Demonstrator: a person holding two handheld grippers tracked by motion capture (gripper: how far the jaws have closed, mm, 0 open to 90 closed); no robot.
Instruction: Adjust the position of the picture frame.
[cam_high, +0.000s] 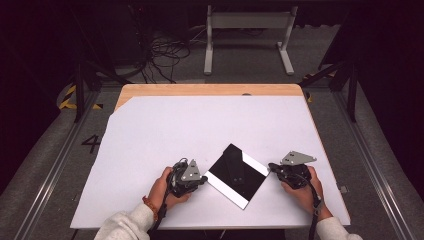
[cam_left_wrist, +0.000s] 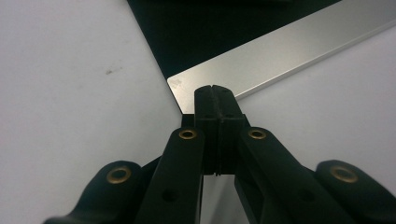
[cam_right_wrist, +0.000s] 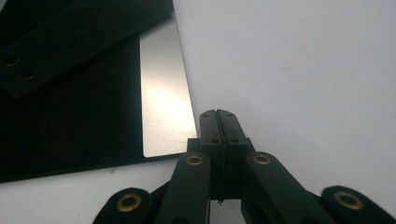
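**Inspector A:** Legible markings, please.

**Inspector B:** One only. A dark numeral "4" (cam_high: 91, 143) stands on the grey floor (cam_high: 45, 150) to the left of the worktop (cam_high: 210, 90), seen in the high view.

**Inspector A:** Anything on the black panel?

**Inspector B:** The black panel with silver edge strips (cam_high: 237, 175) carries no readable print in the high view or in either gripper view. Yellow-and-black hazard tape (cam_high: 67, 99) lies on the floor near the worktop's far-left corner; it is a striped sign, without lettering.

**Inspector A:** Brands or labels elsewhere?

**Inspector B:** None readable.
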